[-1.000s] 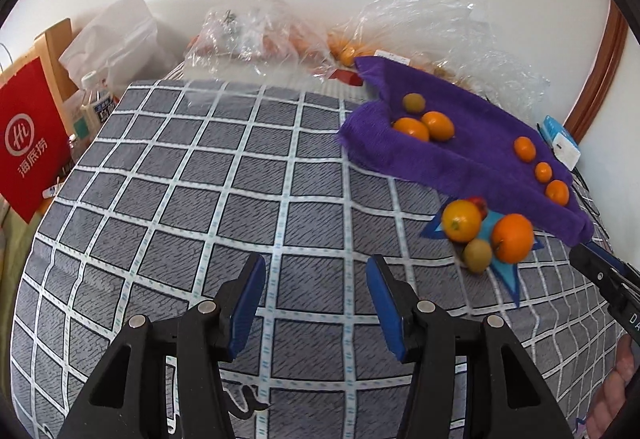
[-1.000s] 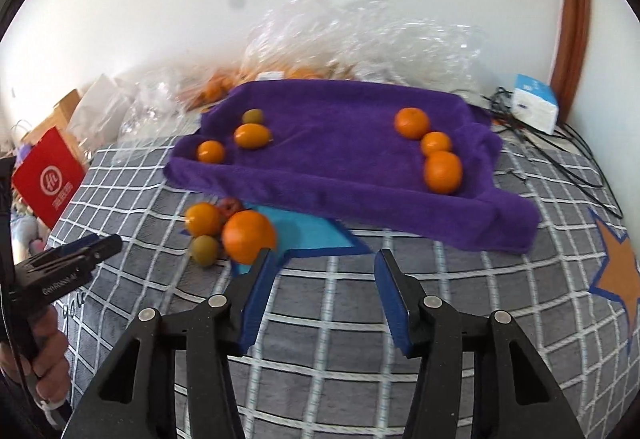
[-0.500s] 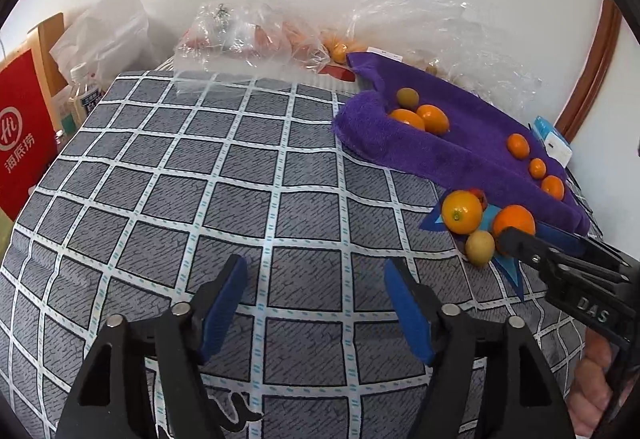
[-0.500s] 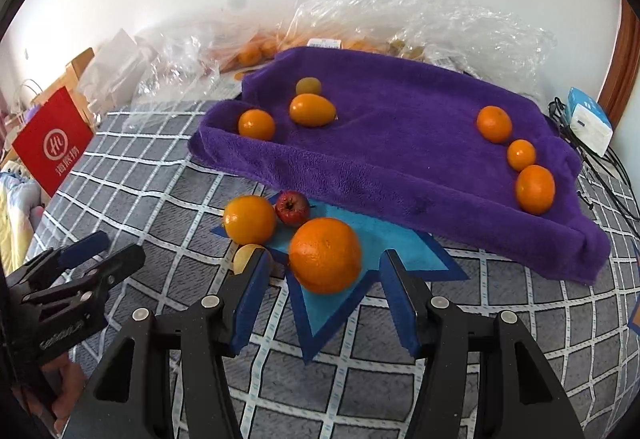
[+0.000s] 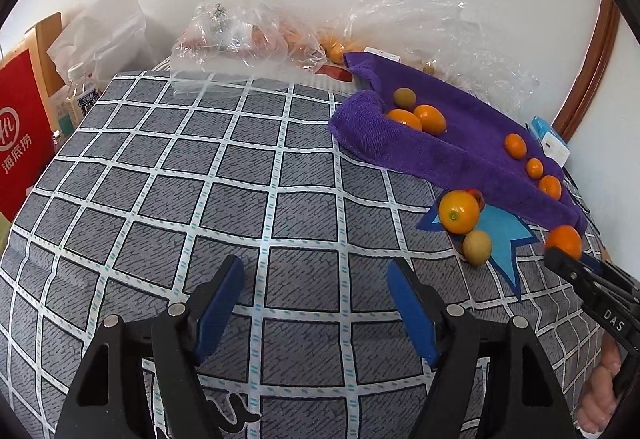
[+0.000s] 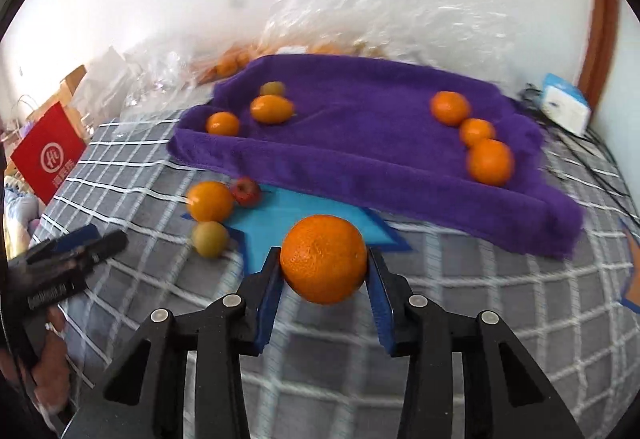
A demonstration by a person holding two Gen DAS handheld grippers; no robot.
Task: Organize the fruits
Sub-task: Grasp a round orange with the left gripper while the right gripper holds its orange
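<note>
My right gripper is shut on a large orange, held just above the blue star patch; it also shows in the left wrist view. A smaller orange, a small red apple and a yellow-green fruit lie to the left of it. The purple towel behind holds three fruits at its left and three oranges at its right. My left gripper is open and empty over the checked cover, left of the fruit.
Clear plastic bags with more fruit lie by the wall. A red paper bag and a bottle stand off the left edge. A blue-white box and cables lie at the far right.
My right gripper moved forward and closed on the large orange, lifting it slightly. My left gripper opened wider and shifted a little.
</note>
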